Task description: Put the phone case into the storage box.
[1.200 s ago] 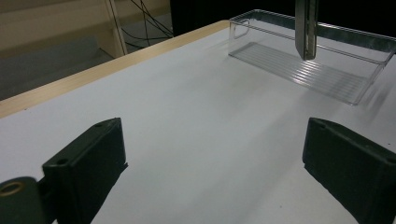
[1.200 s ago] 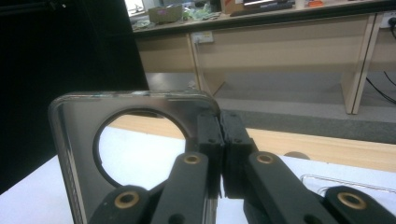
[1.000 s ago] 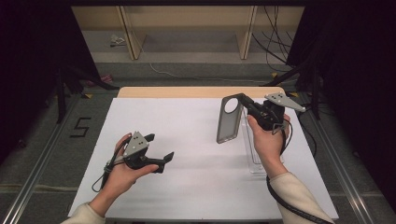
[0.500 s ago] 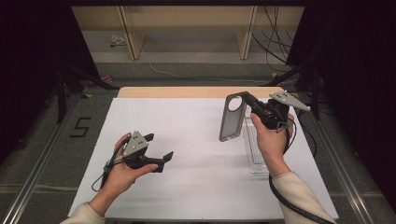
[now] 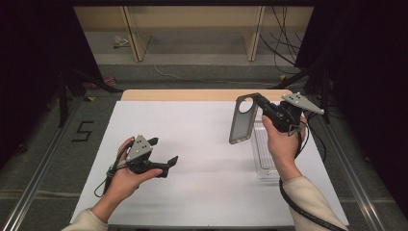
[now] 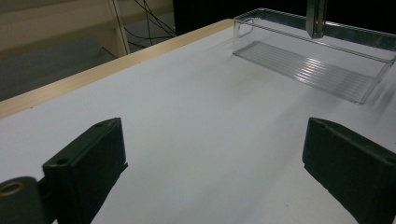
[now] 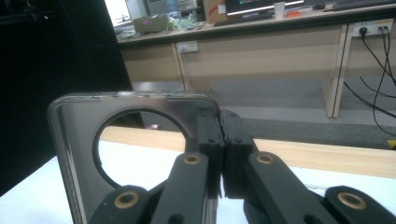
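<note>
A grey phone case [image 5: 242,120] with a round camera hole hangs upright above the white table [image 5: 202,144]. My right gripper [image 5: 256,100] is shut on the case's top corner, held over a clear plastic tray [image 5: 263,156] at the table's right side. In the right gripper view the jaws [image 7: 219,140] pinch the case [image 7: 70,140] beside its round hole. My left gripper [image 5: 163,151] rests open low over the table's left half, with nothing between its jaws. The left gripper view looks across the bare table between the spread jaws [image 6: 215,172] to the tray [image 6: 308,65], with the case's edge [image 6: 316,18] hanging above it.
The table's far edge is a wooden strip [image 5: 202,94]. Beyond it stand shelf legs [image 5: 131,33] and loose cables [image 5: 284,43] on the floor. A black cable [image 5: 303,211] trails from the right gripper along the forearm.
The right gripper has carried the phone case slightly to the right and closer over the tray. The left gripper has stayed in place.
</note>
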Demonstrator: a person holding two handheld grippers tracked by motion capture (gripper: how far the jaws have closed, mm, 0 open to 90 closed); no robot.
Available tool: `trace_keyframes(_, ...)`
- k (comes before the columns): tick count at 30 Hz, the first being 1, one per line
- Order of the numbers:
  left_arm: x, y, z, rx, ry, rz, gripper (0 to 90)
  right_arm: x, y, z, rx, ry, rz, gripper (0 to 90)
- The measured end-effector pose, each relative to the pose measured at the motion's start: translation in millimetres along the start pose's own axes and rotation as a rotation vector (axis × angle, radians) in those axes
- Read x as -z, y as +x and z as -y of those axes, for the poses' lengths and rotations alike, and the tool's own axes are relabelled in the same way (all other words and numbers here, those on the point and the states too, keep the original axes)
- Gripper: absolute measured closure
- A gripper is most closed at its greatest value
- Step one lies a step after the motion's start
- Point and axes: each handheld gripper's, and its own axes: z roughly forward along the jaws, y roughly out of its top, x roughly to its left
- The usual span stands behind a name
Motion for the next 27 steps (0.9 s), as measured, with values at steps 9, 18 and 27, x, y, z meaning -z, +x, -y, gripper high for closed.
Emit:
trace_keyframes(9, 0.3, 0.7, -0.1, 0.002, 0.0, -0.002, 5.6, 2.4, -4.4, -2.6, -0.005, -0.005, 0.013, 88.5)
trace_keyframes(18, 0.5, 1.4, -0.4, 0.006, -0.004, -0.005, 5.7, 3.7, -8.8, -3.8, -0.009, -0.011, 0.026, 88.5)
trace_keyframes(27, 0.5, 1.7, -0.3, 0.008, -0.003, -0.005, 5.9, 4.6, -12.7, -4.6, -0.013, -0.015, 0.038, 88.4)
